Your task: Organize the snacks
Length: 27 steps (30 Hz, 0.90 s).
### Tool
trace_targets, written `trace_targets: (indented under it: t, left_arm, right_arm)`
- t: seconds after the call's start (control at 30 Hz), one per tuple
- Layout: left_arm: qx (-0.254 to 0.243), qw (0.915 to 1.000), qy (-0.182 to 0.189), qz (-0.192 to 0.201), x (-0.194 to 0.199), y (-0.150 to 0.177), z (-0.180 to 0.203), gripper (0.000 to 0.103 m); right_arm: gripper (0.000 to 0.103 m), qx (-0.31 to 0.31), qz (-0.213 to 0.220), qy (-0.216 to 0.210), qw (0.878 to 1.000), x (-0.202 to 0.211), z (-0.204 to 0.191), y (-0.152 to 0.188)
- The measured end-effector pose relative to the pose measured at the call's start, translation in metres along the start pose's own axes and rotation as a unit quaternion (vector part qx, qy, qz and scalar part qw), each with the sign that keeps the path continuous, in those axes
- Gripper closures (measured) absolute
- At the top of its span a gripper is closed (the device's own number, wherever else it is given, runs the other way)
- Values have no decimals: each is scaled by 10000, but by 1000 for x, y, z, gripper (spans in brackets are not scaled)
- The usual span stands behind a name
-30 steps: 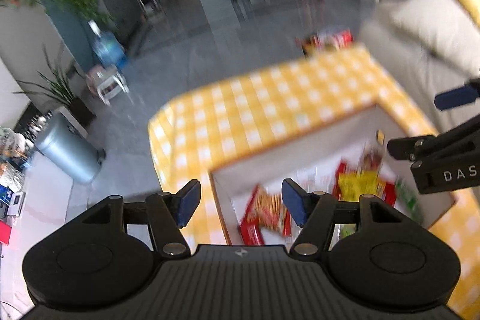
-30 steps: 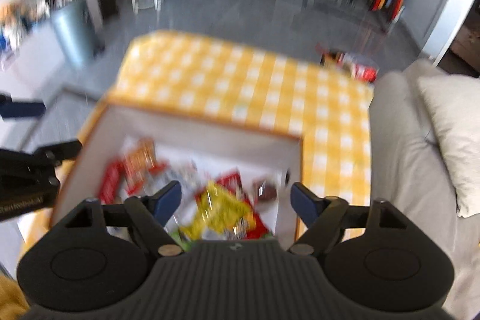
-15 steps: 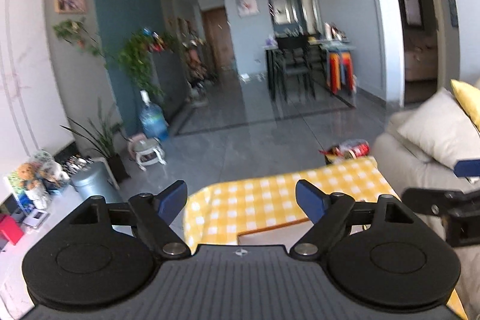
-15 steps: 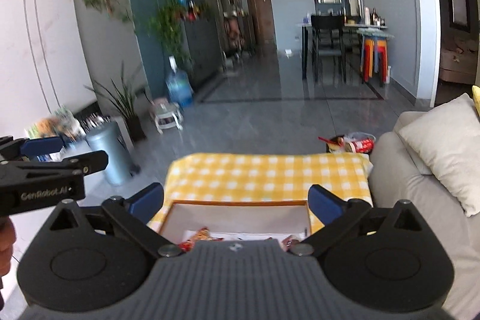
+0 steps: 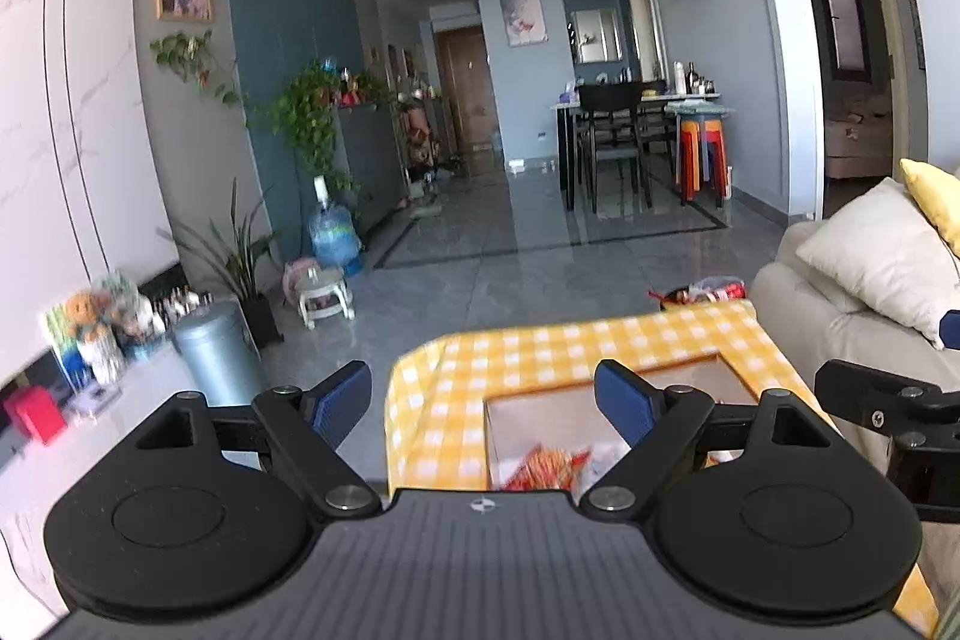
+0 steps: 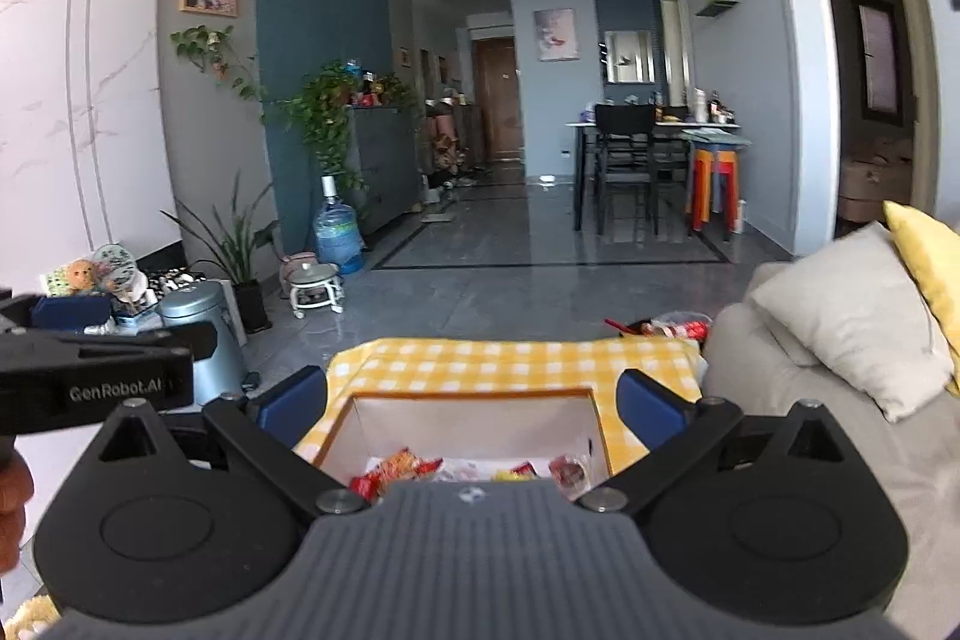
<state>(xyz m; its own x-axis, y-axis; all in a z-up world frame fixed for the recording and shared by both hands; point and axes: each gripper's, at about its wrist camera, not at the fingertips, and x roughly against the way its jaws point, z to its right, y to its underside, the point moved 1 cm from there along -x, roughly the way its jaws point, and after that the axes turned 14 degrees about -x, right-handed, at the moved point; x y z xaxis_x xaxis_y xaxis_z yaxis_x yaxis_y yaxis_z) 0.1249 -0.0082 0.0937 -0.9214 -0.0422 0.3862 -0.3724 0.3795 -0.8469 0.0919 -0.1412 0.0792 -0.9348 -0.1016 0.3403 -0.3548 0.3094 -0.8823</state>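
**Both grippers raised and empty; snack box sits low in view**

My left gripper (image 5: 483,400) has its jaws spread wide with nothing between the pads; they have just been opening. My right gripper (image 6: 474,403) is the same: jaws apart, just opened, holding nothing.

The box (image 6: 474,415) with the orange rim lies on the yellow checked tablecloth (image 6: 510,361), toward the table's near edge. The snack packets (image 6: 396,469) lie loose on its floor, red and orange wrappers to the left, a yellow one and a dark round one to the right. More packets (image 6: 672,325) sit just beyond the table's far right corner, beside the sofa (image 6: 780,370).

Assessment: both tools point out across the room, above the box. To do the next pick well, I should tip one gripper down toward a single packet, approach it square to its narrow side, and keep the other gripper outside the box walls to avoid a clash. Crinkly wrappers may slip; close on the body, not the sealed edge.
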Motion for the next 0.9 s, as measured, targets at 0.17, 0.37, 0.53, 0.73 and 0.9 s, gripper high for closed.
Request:
trace_targets:
  t: [0.17,0.37,0.53,0.73,0.9]
  left_arm:
    - [26,9987,145,-482,-11,30,10,4]
    - [-30,9952,360,-908,-24,52,24,5]
    - [-123,9928,383,-1130,-32,57,28,5]
    - [-139,9903,406,-1323,-36,58,26,5]
    - [-79,9884,405,-1464,-41,53,22,5]
  right_arm:
    - [4,255,-268,188,9991,-9,0,23]
    - [4,172,-755,422,9961,-34,10,45]
    - [4,149,-940,535,9940,-50,17,57]
    - [4,124,-1231,595,9905,-66,21,61]
    - [4,54,-1324,626,9892,-76,21,52]
